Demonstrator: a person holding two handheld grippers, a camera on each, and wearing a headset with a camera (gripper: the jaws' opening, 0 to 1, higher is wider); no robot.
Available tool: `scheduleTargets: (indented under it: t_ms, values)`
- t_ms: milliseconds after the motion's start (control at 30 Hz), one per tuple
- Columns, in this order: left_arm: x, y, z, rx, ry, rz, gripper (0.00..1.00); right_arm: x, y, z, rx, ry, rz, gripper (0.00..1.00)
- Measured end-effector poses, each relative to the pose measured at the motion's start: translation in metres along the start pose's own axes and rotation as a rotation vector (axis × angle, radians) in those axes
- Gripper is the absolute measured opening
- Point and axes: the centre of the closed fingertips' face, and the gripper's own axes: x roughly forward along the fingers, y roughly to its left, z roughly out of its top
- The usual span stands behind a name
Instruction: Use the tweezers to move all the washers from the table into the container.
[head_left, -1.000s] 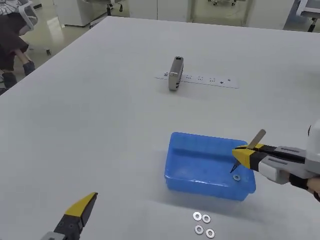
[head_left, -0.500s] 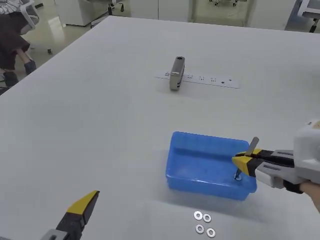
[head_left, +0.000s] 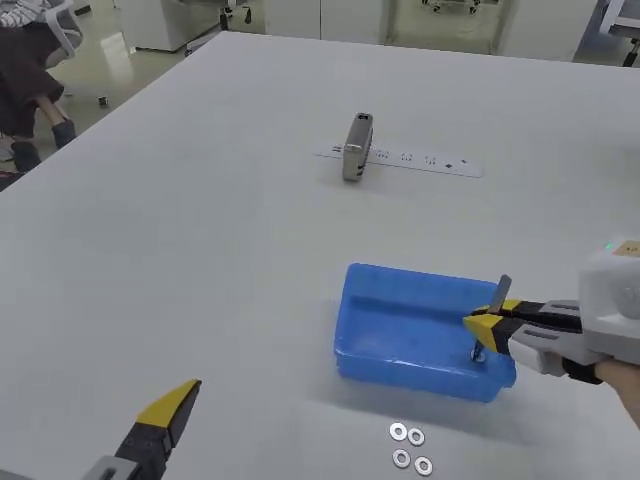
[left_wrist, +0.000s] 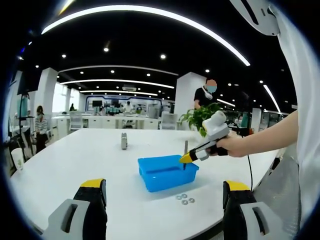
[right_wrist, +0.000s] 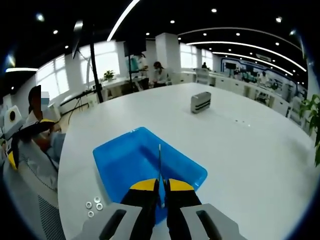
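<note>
A blue container (head_left: 400, 325) stands on the white table (head_left: 200, 230). My right gripper (head_left: 478, 322) is shut on thin metal tweezers (head_left: 497, 298), which point down into the container's near right corner. A small washer (head_left: 478, 355) lies at their tip; whether it is pinched I cannot tell. Several washers (head_left: 410, 448) lie on the table just in front of the container. My left gripper (head_left: 170, 405) hovers open at the lower left, far from them. The right gripper view shows the tweezers (right_wrist: 159, 162) over the container (right_wrist: 130, 160). The left gripper view has the container (left_wrist: 167, 171) and washers (left_wrist: 184, 199).
A white power strip (head_left: 420, 160) with a grey plug block (head_left: 356, 147) lies across the far middle of the table. A person sits on a chair (head_left: 30, 60) beyond the table's far left edge. Bare tabletop spreads left of the container.
My right gripper has sunk a little and tipped the tweezers more upright, so their tip is deeper in the container. The left gripper has barely moved.
</note>
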Motion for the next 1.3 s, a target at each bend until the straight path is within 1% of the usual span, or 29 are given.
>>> scheduleTargets:
  t_ms: [100,133,200,400,567,767,833,967,1167,1300]
  values:
    - [0.0,0.0,0.0,0.0,0.001,0.0,0.99,-0.001,-0.001,0.001,0.015,-0.015,-0.005,0.02]
    - [0.0,0.0,0.0,0.0,0.001,0.001,0.99,-0.002,-0.001,0.004,0.036,-0.037,-0.003,0.02]
    - [0.0,0.0,0.0,0.0,0.001,0.001,0.99,-0.004,-0.002,0.008,0.06,-0.059,0.003,0.02]
    - [-0.001,0.0,0.0,0.0,0.001,0.001,0.99,0.0,-0.003,0.013,0.075,-0.082,0.006,0.02]
    - [0.0,0.0,0.0,0.0,-0.001,0.001,0.99,0.007,-0.001,0.013,0.083,-0.08,0.014,0.02]
    - [0.0,0.0,0.001,0.0,0.0,0.002,0.99,0.01,0.002,0.012,0.086,-0.077,0.023,0.02]
    - [0.0,0.0,0.001,0.0,0.0,0.001,0.99,0.012,0.001,0.01,0.085,-0.07,0.018,0.02]
    - [0.0,-0.001,0.002,-0.001,0.002,0.0,0.99,0.012,0.001,0.01,0.085,-0.073,0.016,0.02]
    - [0.0,0.0,0.003,-0.001,-0.002,0.001,0.99,0.01,0.003,0.01,0.083,-0.077,0.017,0.03]
    - [0.0,-0.001,0.003,-0.001,-0.003,0.001,0.99,0.003,0.006,0.016,0.083,-0.1,0.016,0.03]
